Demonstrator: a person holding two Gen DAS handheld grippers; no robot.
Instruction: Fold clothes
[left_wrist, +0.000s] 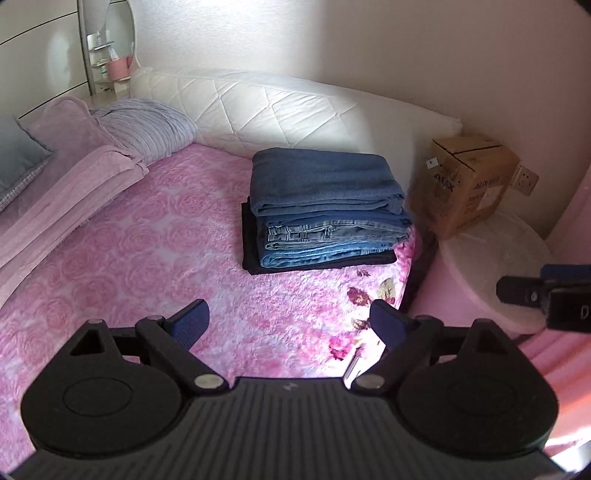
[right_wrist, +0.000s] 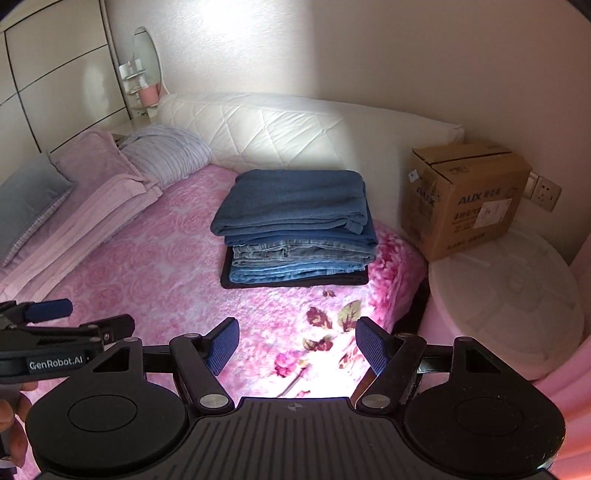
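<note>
We see the stack of folded clothes (right_wrist: 297, 236) lying on the bed (right_wrist: 166, 266), close to the white headboard (right_wrist: 266, 129). Our left gripper (left_wrist: 290, 319) and right gripper (right_wrist: 297, 345) both stand open and empty, well in front of the stack. We judge this stack finished; next we should approach a new garment slowly, without disturbing the stack.

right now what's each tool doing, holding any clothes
Left tool: open, holding nothing.
Right tool: open, holding nothing; the folded stack of jeans lies apart on the bed.
</note>
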